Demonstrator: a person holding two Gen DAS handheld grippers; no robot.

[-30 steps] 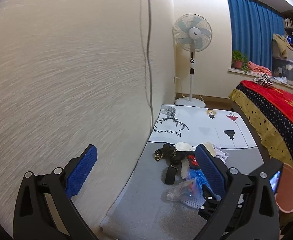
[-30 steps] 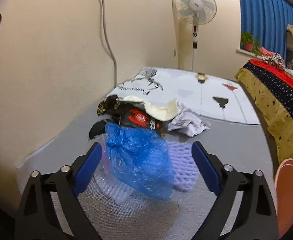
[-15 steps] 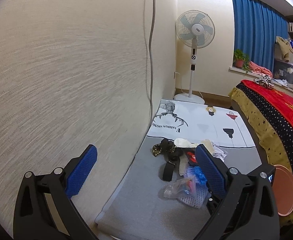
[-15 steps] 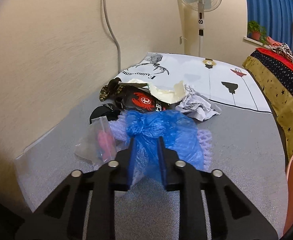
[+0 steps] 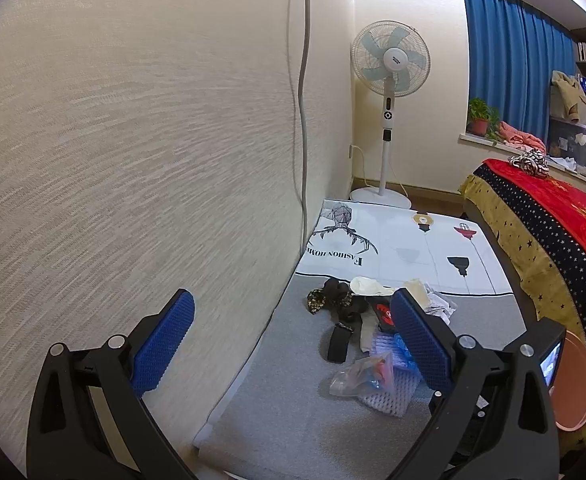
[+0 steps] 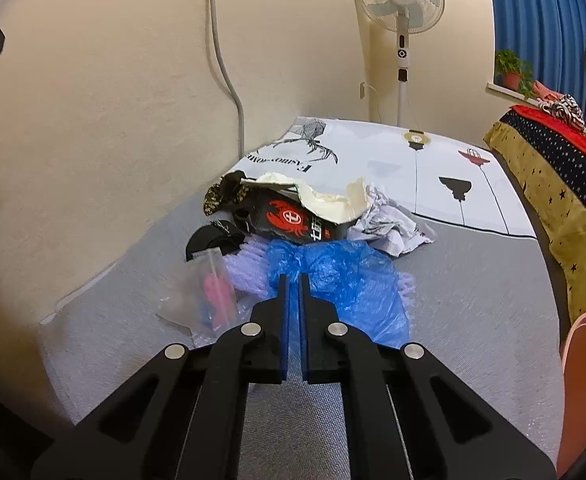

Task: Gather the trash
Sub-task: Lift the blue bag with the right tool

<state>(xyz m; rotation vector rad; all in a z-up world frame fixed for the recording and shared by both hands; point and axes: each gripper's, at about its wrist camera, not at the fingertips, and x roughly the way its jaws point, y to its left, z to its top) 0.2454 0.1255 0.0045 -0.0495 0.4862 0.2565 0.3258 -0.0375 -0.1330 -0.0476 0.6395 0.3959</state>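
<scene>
While clamped nearly shut, right claw [image 6: 293, 278] pinches crinkled blue plastic bag [image 6: 345, 280] on grey floor mat [image 6: 473, 300].
Bag lies on lilac foam net sleeve [image 6: 245, 268] at near edge of trash pile; clear plastic pouch with pink item [image 6: 209, 292] just left, black box with red crab print [image 6: 293, 218] and crumpled white paper [image 6: 389, 224] behind. Left claw [image 5: 293, 308] wide open, empty, held near cream wall [image 5: 133, 140], apart from pile. White standing fan [image 6: 401, 0] in far corner.
</scene>
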